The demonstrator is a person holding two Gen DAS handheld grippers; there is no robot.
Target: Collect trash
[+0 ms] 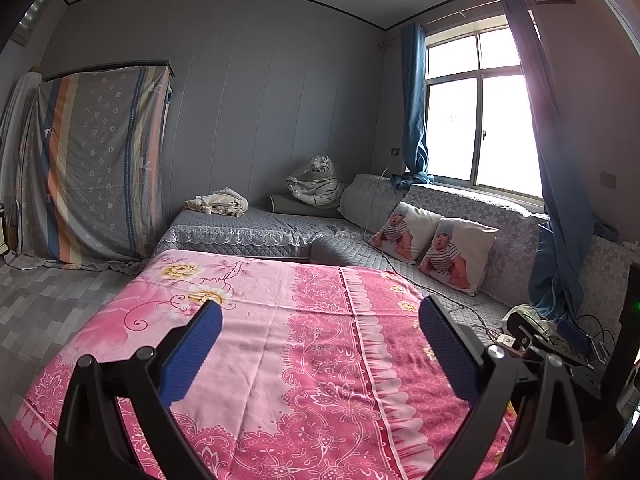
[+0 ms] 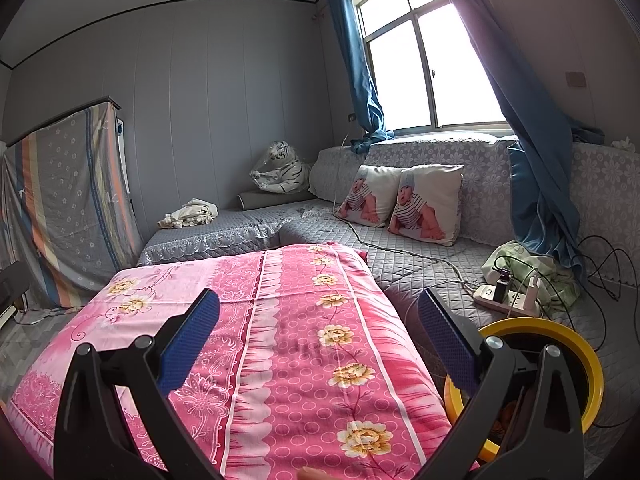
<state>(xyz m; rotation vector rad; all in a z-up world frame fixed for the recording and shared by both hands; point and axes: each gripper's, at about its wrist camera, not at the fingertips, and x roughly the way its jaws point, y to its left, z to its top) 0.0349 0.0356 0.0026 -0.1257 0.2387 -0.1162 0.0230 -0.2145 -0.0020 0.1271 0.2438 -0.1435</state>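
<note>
A table covered with a pink flowered cloth fills the foreground of both views. I see no loose trash on it. My left gripper is open and empty above the cloth, its blue pads wide apart. My right gripper is open and empty over the cloth's right part. A yellow-rimmed bin stands just right of the table, behind my right gripper's right finger; its inside is dark and mostly hidden.
A grey quilted L-shaped sofa runs behind the table, with two baby-print cushions, a plush tiger and crumpled cloth. A power strip with plugs and cables lies on the sofa. A cloth-draped cabinet stands left.
</note>
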